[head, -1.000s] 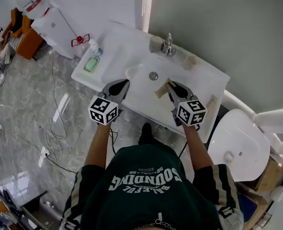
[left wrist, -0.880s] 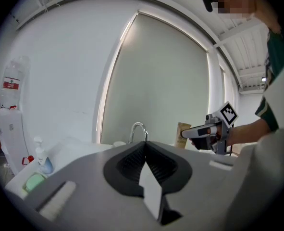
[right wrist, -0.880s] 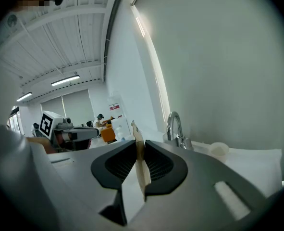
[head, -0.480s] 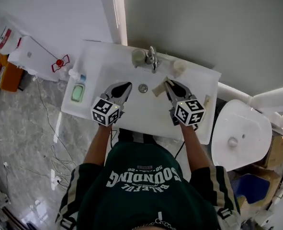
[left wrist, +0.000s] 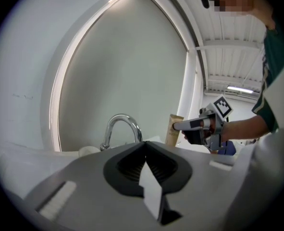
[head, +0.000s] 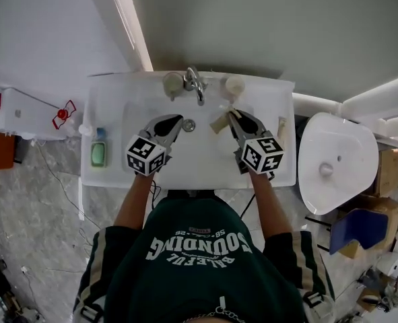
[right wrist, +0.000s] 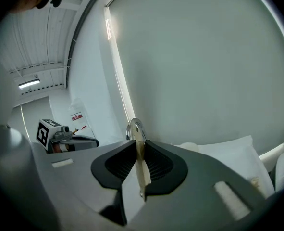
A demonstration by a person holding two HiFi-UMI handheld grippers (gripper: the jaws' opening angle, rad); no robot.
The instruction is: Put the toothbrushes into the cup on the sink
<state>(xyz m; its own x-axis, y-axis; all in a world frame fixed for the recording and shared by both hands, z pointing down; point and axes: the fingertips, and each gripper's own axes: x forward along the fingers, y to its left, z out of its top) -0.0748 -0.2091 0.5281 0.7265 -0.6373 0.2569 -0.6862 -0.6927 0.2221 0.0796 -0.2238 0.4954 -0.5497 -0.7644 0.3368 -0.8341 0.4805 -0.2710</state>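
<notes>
A white sink has a chrome tap at the back, with a grey cup to its left and a cream cup to its right. My right gripper hangs over the basin, shut on a flat tan toothbrush. In the right gripper view the toothbrush stands edge-on between the jaws. A second tan toothbrush lies on the right counter. My left gripper is over the basin by the drain, jaws together and empty.
A green soap dish and a small bottle sit on the sink's left counter. A white rounded fixture stands right of the sink. A pale wall rises just behind the tap.
The person has come square to the sink, which now lies straight across the head view. Both grippers have moved further over the basin. The right gripper keeps its hold on the toothbrush.
</notes>
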